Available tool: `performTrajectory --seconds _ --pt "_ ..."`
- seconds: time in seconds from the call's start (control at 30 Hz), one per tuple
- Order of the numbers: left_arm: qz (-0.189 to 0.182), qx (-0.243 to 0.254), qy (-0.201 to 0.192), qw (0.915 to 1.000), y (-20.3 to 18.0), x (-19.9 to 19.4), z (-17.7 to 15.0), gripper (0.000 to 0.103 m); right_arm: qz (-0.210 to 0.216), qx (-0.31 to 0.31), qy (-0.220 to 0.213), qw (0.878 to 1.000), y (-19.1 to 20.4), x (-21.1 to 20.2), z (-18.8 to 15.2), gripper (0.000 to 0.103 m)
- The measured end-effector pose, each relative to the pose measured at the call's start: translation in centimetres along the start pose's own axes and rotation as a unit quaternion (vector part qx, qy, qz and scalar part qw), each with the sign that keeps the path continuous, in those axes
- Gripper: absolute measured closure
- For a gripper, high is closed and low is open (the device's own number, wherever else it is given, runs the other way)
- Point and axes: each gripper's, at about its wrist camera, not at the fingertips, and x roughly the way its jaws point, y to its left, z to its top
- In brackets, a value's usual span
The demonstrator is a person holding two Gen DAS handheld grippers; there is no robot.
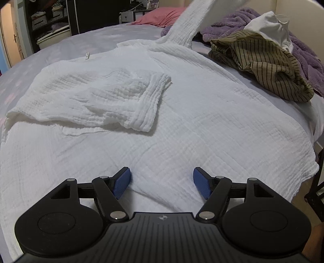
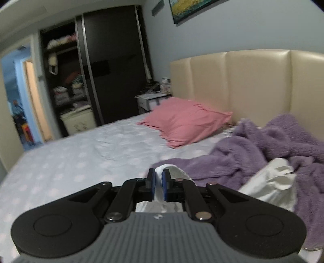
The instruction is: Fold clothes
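Nearby, striped garment (image 1: 261, 66) beside white shirt (image 1: 182, 125); purple blanket (image 2: 263, 153) behind.

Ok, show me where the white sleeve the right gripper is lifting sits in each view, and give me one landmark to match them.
Left wrist view: the white sleeve rises from the spread white garment at top centre, running out of frame.
Right wrist view: the sleeve's end sits pinched in the right gripper at lower centre.
Shared landmark: the pink pillow, with the purple blanket beside it.
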Motion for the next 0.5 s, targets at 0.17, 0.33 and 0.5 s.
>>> performTrajectory --seconds 0.17,0.33,0.5 --pt "-0.001 0.002 -0.005 1.0 -0.1 -0.3 -0.4 0.035 -0.093 0.035 0.04 0.994 -3.1 2.0 -0.7 0.094" --pt "0.0 0.006 -0.006 1.0 -0.2 -0.4 -0.5 0.035 -0.145 0.079 0.087 0.982 -5.8 3.9 -2.0 0.094" --pt "-0.004 0.005 -0.008 0.9999 -0.1 -0.4 -0.6 0.035 -0.116 0.062 0.068 0.989 -4.9 3.4 -2.9 0.094"
